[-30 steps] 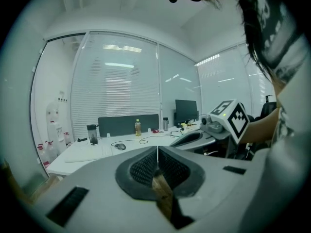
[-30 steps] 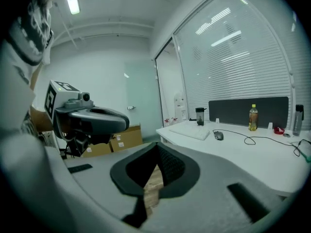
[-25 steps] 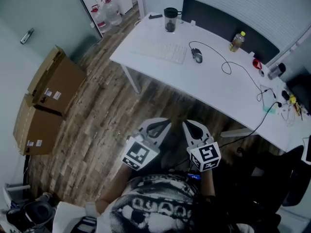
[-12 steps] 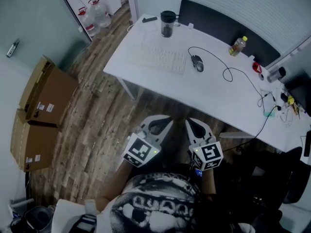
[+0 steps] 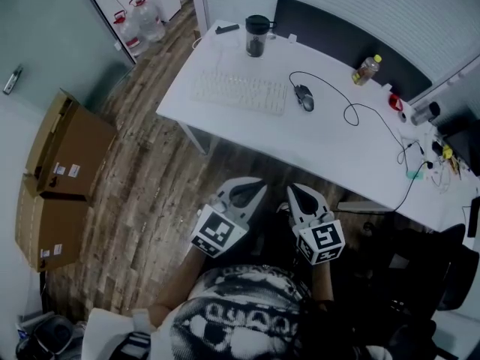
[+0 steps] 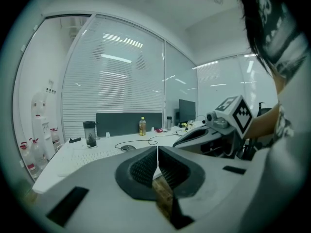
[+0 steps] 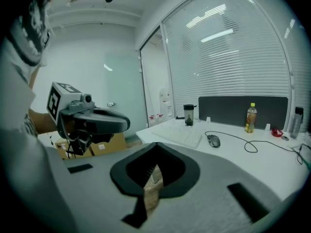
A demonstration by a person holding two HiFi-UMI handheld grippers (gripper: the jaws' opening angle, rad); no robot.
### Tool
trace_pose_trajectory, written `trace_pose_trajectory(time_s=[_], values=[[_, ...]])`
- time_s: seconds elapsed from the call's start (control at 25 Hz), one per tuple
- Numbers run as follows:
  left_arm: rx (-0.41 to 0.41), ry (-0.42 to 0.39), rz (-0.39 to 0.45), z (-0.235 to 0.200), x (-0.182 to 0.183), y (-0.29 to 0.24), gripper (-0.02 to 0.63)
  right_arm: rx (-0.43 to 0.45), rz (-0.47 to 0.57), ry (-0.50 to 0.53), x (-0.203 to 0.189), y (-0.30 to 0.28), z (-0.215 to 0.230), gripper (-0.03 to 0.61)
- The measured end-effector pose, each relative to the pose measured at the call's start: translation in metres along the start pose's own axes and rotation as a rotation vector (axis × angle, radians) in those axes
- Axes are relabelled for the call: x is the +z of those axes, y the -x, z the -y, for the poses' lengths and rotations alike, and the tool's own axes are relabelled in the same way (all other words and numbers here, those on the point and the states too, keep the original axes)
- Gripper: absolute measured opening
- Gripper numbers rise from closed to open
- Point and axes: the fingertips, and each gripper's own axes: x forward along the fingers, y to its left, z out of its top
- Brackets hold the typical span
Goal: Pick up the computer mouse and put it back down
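The dark computer mouse (image 5: 304, 97) lies on the white desk (image 5: 330, 137), right of the keyboard, with its black cable looping off to the right. It also shows far ahead in both gripper views: the mouse (image 6: 128, 148) and the mouse (image 7: 213, 140). My left gripper (image 5: 253, 184) and right gripper (image 5: 294, 190) hang side by side over the wooden floor, well short of the desk's near edge, pointing towards it. The left gripper (image 6: 157, 149) has its jaws touching with nothing between them. On the right gripper (image 7: 156, 145) the jaws are also shut and empty.
A white keyboard (image 5: 238, 92), a black tumbler (image 5: 256, 34) and a yellow-capped bottle (image 5: 365, 68) stand on the desk before a dark partition (image 5: 337, 36). Cables and small items crowd its right end (image 5: 427, 156). Cardboard boxes (image 5: 64, 145) sit on the floor at left.
The desk has come a little nearer and the boxes have slid left in the head view as both grippers moved towards the desk together. Both stayed shut.
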Motion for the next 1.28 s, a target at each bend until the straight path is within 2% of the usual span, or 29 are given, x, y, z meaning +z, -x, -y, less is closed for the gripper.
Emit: trace_pose_trajectory(time_s=[0.44,0.92,1.12,1.28], values=[[0.057,0.014,-0.004,-0.025,0.005,-0.031,0.005,0.016,0.024,0.013,0.015,-0.023,0.046,-0.005],[0.162,0.026,-0.020,-0.072,0.033,-0.132,0.005,0.120,0.020,0.034,0.037,-0.081,0.155,-0.005],[0.203,0.046,-0.029,-0.085,0.041,-0.170,0.005,0.124,-0.025,0.038,0.028,-0.113,0.208,-0.005],[0.227,0.045,-0.052,-0.092,0.042,-0.188,0.005,0.138,-0.099,0.043,0.010,-0.147,0.241,-0.005]])
